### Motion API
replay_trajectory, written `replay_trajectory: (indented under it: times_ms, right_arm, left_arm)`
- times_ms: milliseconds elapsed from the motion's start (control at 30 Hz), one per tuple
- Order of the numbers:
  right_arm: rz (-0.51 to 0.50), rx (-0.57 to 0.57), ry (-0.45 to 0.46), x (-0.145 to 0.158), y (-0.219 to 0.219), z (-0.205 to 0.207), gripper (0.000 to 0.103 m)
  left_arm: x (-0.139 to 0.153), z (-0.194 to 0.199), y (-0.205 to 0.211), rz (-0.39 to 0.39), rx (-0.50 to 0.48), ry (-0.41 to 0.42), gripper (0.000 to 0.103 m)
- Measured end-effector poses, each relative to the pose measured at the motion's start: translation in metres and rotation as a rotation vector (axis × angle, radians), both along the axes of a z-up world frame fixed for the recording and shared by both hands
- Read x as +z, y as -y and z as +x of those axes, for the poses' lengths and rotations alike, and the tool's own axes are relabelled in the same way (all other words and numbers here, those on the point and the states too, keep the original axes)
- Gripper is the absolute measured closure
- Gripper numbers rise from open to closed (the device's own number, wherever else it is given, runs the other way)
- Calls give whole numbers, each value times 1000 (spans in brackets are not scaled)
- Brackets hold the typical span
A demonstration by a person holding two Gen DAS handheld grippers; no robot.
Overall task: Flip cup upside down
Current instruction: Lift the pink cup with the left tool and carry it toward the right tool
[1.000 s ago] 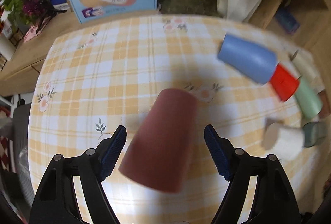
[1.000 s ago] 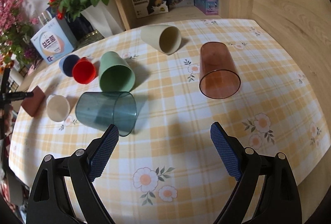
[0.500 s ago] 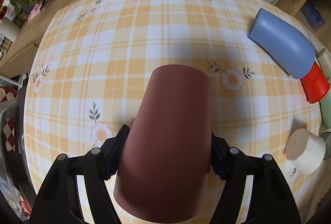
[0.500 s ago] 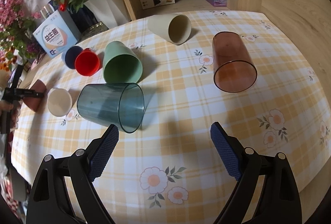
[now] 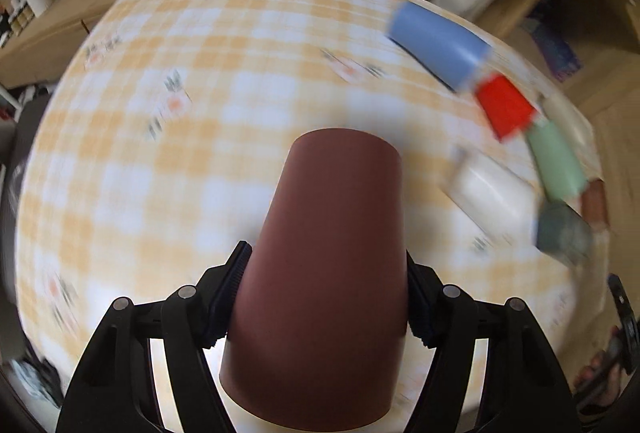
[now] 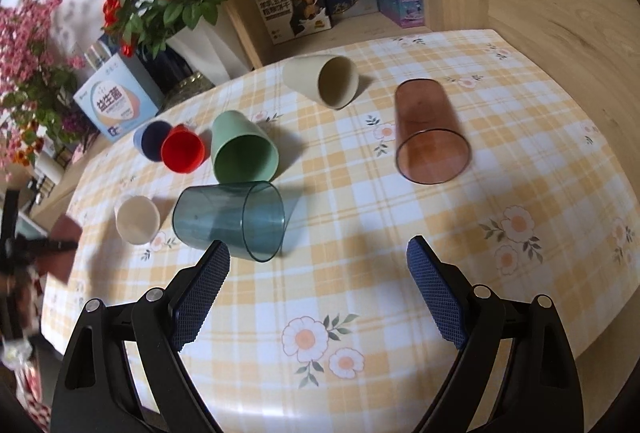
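Left gripper (image 5: 326, 293): closed on the brown cup (image 5: 328, 273); both pads pressed against its lower sides, wide rim nearest the lens, closed base pointing away over the counter (image 5: 160, 153); cup held clear of the checked cloth as far as the blurred left wrist view lets me judge.

Right gripper (image 6: 318, 277): jaws spread wide, nothing between them, hovering above the counter's near edge.

Just beyond its left finger: teal clear cup (image 6: 228, 219) on its side, mouth toward the lens; white cup (image 6: 137, 219) beside it to the left.

Middle ground: green cup (image 6: 242, 147), red cup (image 6: 182, 149), blue cup (image 6: 151, 139) lying in a row, near one another; amber clear cup (image 6: 430, 135) lying well apart to the right.

Farther: cream cup (image 6: 322, 81) on its side.

Counter's far edge: rose vase (image 6: 200, 45); boxes on a wooden shelf (image 6: 320, 5).
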State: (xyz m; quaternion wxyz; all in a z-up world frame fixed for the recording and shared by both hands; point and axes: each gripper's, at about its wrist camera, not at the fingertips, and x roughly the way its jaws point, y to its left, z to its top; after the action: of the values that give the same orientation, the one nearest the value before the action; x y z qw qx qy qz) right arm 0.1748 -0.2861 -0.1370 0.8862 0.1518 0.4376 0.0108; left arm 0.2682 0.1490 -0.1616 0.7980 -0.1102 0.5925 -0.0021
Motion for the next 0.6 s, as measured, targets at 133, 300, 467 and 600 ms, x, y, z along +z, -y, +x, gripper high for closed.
replay_trajectory:
  times_ms: [133, 300, 467, 600]
  right_arm:
    - [18, -33, 16, 4, 14, -12, 16]
    - [14, -56, 22, 9, 31, -26, 16]
    - [2, -97, 35, 15, 59, -40, 16]
    - [8, -151, 42, 16, 85, -49, 16]
  left_arm:
    - [1, -45, 67, -106, -70, 16, 36]
    - [-12, -71, 143, -239, -125, -2, 36]
    - [-23, -73, 217, -324, -192, -25, 36]
    - [-22, -73, 282, -295, -235, -11, 36]
